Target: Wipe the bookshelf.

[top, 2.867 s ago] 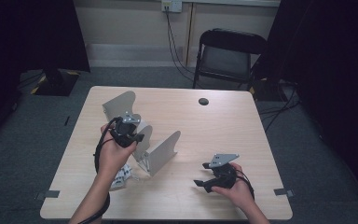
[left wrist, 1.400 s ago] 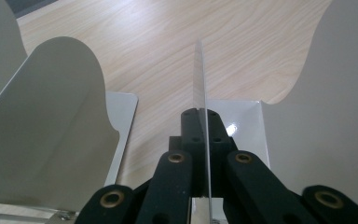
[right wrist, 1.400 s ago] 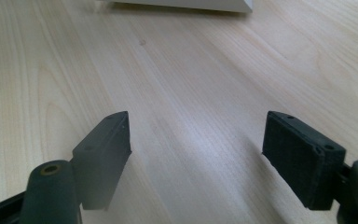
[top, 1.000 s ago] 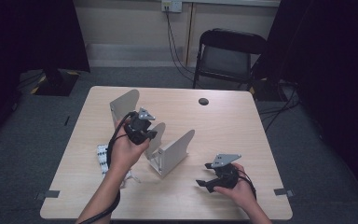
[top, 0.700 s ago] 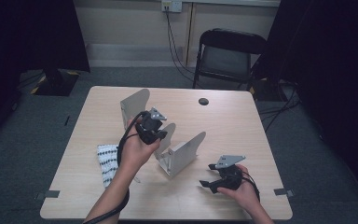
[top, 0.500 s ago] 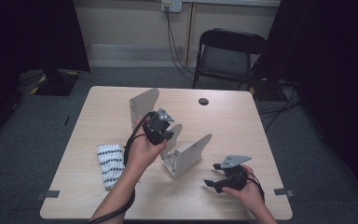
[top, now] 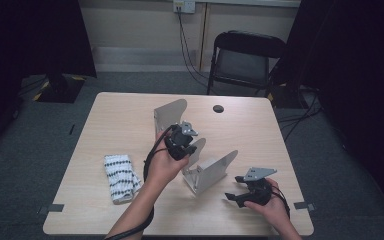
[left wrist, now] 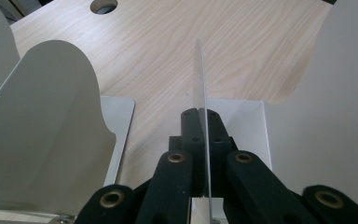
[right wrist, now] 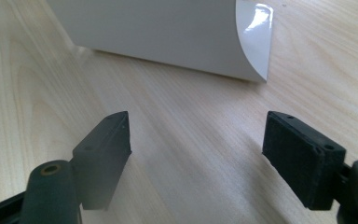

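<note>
Here's the metal bookend rack (top: pixel 200 165), pale grey, sitting near the middle of the desk (top: pixel 115 120) and set at an angle to its edges. Three thin upright plates rise from it, each with a rounded top corner: the tallest (top: pixel 170 114) stands at the far end, a middle one (left wrist: pixel 199 84) shows edge-on in the left gripper view, and the near one (top: pixel 215 167) leans low toward the desk's front. The middle plate is pinched between black pads.
</note>
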A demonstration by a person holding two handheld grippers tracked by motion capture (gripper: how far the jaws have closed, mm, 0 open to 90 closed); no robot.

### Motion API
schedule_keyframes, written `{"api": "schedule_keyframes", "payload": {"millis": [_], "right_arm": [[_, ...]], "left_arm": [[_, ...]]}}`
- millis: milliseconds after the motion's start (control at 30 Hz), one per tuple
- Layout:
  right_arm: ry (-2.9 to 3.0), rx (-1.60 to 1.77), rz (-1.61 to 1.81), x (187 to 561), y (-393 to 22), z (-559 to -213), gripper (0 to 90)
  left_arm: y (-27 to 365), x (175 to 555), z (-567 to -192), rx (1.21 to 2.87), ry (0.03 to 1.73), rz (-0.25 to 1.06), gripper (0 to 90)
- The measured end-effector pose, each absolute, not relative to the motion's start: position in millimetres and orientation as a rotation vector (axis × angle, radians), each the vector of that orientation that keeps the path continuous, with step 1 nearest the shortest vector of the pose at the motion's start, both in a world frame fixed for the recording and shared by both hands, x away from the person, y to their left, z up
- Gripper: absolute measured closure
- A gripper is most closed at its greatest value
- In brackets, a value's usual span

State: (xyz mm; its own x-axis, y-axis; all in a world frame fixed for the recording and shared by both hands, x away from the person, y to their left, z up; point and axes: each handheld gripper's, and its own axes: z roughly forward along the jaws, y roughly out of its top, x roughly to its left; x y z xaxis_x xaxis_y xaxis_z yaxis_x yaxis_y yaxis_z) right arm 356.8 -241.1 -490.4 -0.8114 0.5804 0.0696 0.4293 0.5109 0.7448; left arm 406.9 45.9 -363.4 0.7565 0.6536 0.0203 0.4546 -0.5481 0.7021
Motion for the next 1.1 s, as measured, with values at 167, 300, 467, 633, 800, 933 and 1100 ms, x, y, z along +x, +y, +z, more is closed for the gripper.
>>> {"api": "schedule_keyframes", "payload": {"millis": [167, 300, 467, 633, 800, 933, 1100], "right_arm": [[2.567, 0.858, 1.177, 357, -240, -490, 22.7], [2.57, 0.855, 1.173, 357, -239, -490, 22.7], [2.571, 0.851, 1.174, 357, -237, -490, 22.7], [2.577, 0.849, 1.166, 358, -236, -490, 22.7], [2.577, 0.844, 1.169, 359, -234, -489, 22.7], [2.579, 0.84, 1.167, 359, -233, -489, 22.7], [2.58, 0.828, 1.165, 359, -230, -488, 22.7]], "left_arm": [[47, 404, -372, 2.243, 0.821, 0.371, 90.0], [48, 402, -372, 2.244, 0.825, 0.374, 90.0], [49, 401, -373, 2.233, 0.826, 0.377, 90.0], [52, 400, -374, 2.238, 0.834, 0.368, 89.8], [53, 399, -374, 2.226, 0.825, 0.383, 88.8], [57, 399, -370, 2.18, 0.826, 0.387, 84.7], [64, 397, -367, 2.139, 0.847, 0.363, 66.0]]}}
